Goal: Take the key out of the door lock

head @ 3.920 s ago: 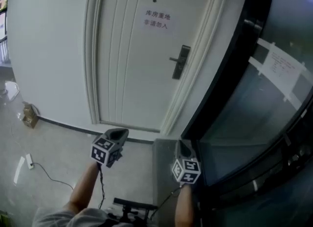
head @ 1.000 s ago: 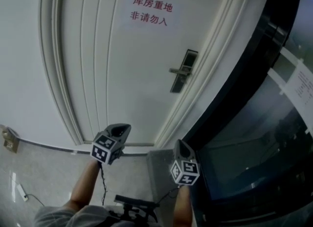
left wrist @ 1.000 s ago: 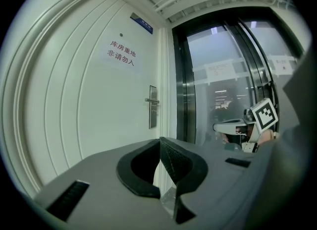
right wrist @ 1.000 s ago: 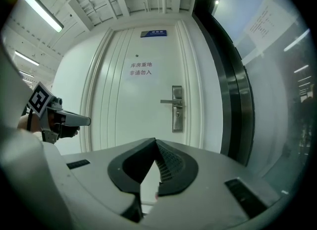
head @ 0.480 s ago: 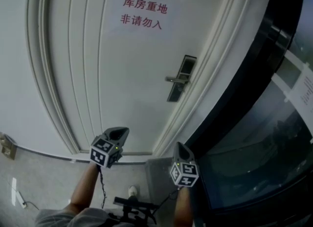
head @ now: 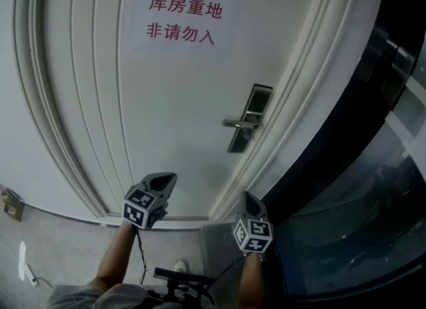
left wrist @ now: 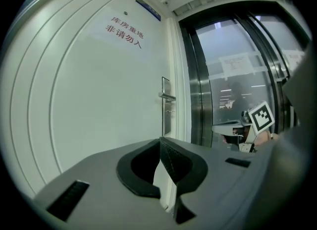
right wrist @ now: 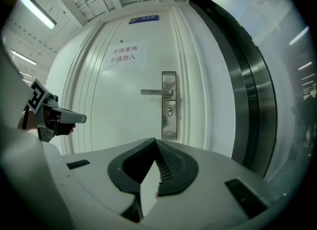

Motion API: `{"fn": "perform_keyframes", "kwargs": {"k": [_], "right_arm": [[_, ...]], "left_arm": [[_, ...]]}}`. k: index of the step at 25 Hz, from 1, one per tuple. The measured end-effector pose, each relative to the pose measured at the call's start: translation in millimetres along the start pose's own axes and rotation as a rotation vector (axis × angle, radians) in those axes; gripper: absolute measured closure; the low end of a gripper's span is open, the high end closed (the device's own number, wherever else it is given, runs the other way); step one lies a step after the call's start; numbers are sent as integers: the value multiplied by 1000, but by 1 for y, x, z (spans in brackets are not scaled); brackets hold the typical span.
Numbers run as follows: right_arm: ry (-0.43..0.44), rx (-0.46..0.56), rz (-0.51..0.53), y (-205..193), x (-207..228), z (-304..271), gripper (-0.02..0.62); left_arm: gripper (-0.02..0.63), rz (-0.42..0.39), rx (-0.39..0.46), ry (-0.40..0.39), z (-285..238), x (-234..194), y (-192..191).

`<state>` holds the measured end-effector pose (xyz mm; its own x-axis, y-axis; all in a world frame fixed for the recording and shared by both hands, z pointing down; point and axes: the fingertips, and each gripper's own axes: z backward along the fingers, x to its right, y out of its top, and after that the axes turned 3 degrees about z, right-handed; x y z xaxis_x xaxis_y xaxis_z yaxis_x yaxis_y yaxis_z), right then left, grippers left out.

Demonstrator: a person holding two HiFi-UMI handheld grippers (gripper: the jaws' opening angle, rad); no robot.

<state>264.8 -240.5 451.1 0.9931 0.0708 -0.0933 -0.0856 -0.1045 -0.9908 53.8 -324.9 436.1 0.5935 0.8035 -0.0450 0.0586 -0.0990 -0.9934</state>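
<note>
The white door (head: 166, 108) carries a steel lock plate (head: 247, 118) with a lever handle (head: 234, 124). In the right gripper view the lock plate (right wrist: 169, 105) is straight ahead, with the round keyhole cylinder (right wrist: 169, 111) under the handle; the key is too small to make out. The left gripper view shows the lock plate (left wrist: 165, 106) edge-on. My left gripper (head: 163, 180) and right gripper (head: 247, 198) are held low, well short of the door. Both the left gripper (left wrist: 159, 142) and the right gripper (right wrist: 155, 142) are shut on nothing.
A paper sign with red characters (head: 181, 18) hangs on the door above the lock. A dark-framed glass wall (head: 373, 168) runs along the right. On the floor at the left lie a white cable block (head: 23, 261) and a small box (head: 10, 202).
The view has moved nearer to the door, so the door, sign and lock plate look larger. Both grippers hold the same place in the frame and stay shut.
</note>
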Motion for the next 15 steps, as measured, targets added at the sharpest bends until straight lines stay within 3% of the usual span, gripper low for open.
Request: {"fn": "perform_keyframes", "kwargs": {"k": [15], "right_arm": [[26,12,125,26,38,-87,583]], "left_arm": [[614,38,-25,35,-74,-39,5]]}}
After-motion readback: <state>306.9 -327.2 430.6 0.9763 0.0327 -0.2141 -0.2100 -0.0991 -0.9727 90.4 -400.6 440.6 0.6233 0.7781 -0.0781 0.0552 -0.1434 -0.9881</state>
